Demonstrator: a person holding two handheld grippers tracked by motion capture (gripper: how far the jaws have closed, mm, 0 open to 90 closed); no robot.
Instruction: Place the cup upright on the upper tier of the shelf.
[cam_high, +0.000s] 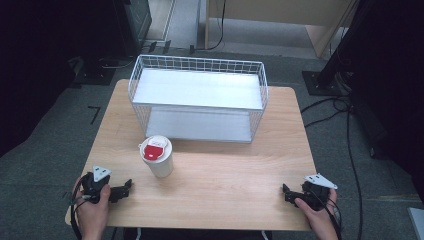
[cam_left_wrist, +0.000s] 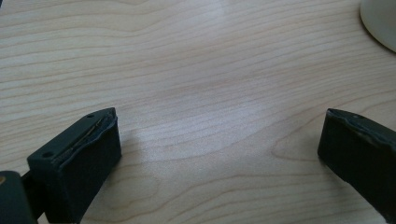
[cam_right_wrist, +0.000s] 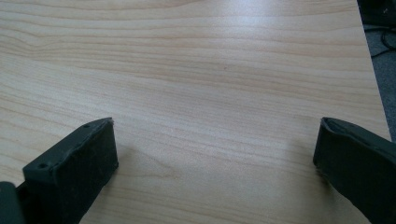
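A white paper cup with a red and white lid stands upright on the wooden table, left of centre; its base edge peeks into the top right of the left gripper view. Behind it a white wire basket with two shelves sits at the table's far side. My left gripper rests near the front left corner, held by a hand, jaws wide apart over bare wood. My right gripper lies near the front right corner, also open with nothing between its jaws.
The table's right edge runs close to my right gripper, with grey carpet beyond. Black stands and cables sit on the floor at the right. Bare wood stretches between the two grippers.
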